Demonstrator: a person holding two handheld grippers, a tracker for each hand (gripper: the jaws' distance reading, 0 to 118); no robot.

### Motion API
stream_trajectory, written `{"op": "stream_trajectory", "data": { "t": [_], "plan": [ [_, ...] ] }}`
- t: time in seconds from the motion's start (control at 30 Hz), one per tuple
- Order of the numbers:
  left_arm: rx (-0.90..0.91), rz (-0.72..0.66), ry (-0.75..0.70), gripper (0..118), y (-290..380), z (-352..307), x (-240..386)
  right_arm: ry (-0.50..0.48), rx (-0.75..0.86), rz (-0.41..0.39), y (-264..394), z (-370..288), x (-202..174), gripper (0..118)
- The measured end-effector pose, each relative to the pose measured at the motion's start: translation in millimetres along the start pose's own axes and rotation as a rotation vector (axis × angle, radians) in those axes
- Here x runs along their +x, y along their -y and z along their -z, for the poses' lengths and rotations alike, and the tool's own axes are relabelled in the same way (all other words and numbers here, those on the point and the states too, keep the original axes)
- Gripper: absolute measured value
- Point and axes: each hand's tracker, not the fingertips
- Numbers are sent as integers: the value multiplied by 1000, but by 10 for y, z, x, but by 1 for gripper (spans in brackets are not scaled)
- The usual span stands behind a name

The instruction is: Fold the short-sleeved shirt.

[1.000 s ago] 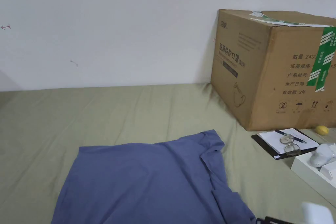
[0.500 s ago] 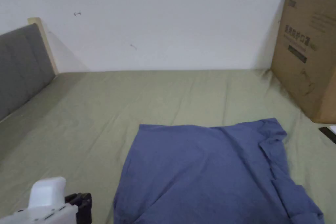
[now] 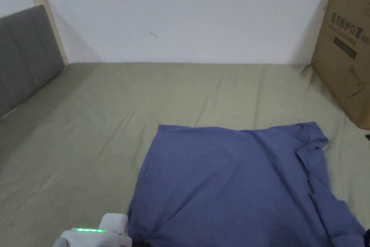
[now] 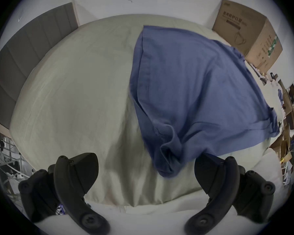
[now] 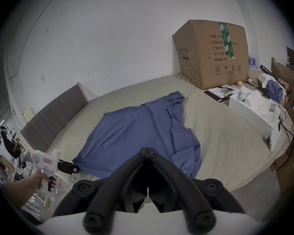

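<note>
One bed (image 3: 108,114) with an olive-green sheet carries everything; it is the landmark. Its grey headboard (image 3: 21,52) stands along its left end. On the bed's far right corner sits a cardboard box (image 3: 347,45), against the wall. Near the bed's front edge lies the blue short-sleeved shirt (image 3: 231,179), spread mostly flat, with a sleeve rumpled on its right side. At the bed's front edge, the left gripper (image 4: 146,176) has its jaws wide apart by the shirt's bunched near corner. The right gripper (image 5: 148,151) has its jaws pressed together, holding nothing, above the bed's front edge.
</note>
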Motion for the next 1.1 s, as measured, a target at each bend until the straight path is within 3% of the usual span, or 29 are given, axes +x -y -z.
{"op": "stream_trajectory", "data": {
  "t": [0.03,0.1,0.13,0.17,0.2,0.23,0.37,0.5,0.53,0.6,0.63,0.67,0.8,0.83,0.9,0.93,0.97,1.03,1.07,1.1],
  "plan": [
    [-9,-6,17,112,-7,27,-20,-7,-3,6,4,20,0,0],
    [28,-34,15,81,-6,13,-33,-15,-6,19,10,52,12,0],
    [65,-21,2,72,-19,-37,-5,-6,-4,25,17,69,12,0],
    [104,-15,18,50,-11,-82,9,7,-2,34,22,88,23,0],
    [136,-3,19,19,-7,-123,33,13,-5,43,19,107,50,0],
    [156,11,5,1,-9,-147,72,18,-11,51,12,123,78,0],
    [131,68,1,1,-35,-174,220,61,-39,87,-17,225,346,0],
    [157,20,45,1,-20,-308,148,137,-200,143,-94,501,737,0],
    [162,20,48,1,-19,-343,107,148,-248,153,-107,602,817,7],
    [168,27,41,1,-12,-394,116,172,-332,164,-121,793,923,83],
    [165,33,42,1,-12,-406,128,175,-353,160,-98,895,955,112],
    [162,40,41,1,-5,-443,158,170,-378,164,-78,1011,981,115],
    [147,71,22,1,-27,-432,206,223,-428,213,-133,1372,1010,105],
    [140,74,18,1,-37,-416,213,225,-444,240,-156,1456,1016,98],
    [122,66,12,1,-52,-383,225,174,-465,272,-132,1583,994,94],
    [115,62,10,1,-56,-368,220,160,-504,278,-134,1643,963,85],
    [108,57,9,1,-58,-356,227,139,-554,265,-115,1703,926,66],
    [92,51,8,1,-60,-330,234,138,-633,216,-55,1754,873,41],
    [82,50,6,1,-58,-310,215,156,-603,209,-30,1746,868,9],
    [75,48,5,1,-58,-297,208,186,-581,205,-30,1711,893,6]
  ]
}}
